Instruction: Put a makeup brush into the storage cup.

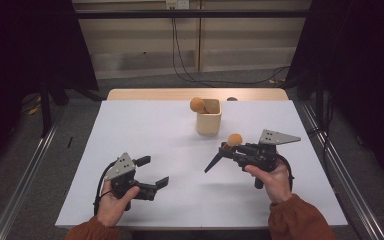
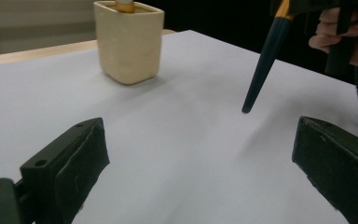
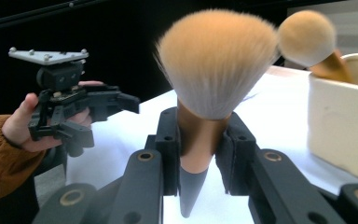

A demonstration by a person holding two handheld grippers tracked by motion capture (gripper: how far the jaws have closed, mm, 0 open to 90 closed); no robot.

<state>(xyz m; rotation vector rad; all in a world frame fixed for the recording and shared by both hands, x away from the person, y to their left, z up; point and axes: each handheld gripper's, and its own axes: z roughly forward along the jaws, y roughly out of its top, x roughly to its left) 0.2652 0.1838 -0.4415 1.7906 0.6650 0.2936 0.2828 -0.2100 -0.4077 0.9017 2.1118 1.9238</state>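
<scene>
A makeup brush with an orange-tan head [image 1: 235, 139] and a dark tapered handle [image 2: 263, 70] hangs above the white table, tilted, with its handle tip pointing down and to the left. My right gripper [image 1: 230, 149] is shut on it; in the right gripper view the two pads clamp the copper ferrule [image 3: 198, 144] below the bristles [image 3: 219, 60]. A cream square cup [image 1: 209, 119] stands at the back middle with a second brush [image 1: 197, 104] leaning in it. My left gripper [image 1: 153, 171] stands open at the front left, nothing between its jaws [image 2: 205, 163].
The white table top [image 1: 150, 130] ends in a pale wooden strip [image 1: 145, 94] at the back. A small dark object [image 1: 232, 99] lies on that strip behind the cup. Metal floor rails run along both sides, with cables on the floor beyond.
</scene>
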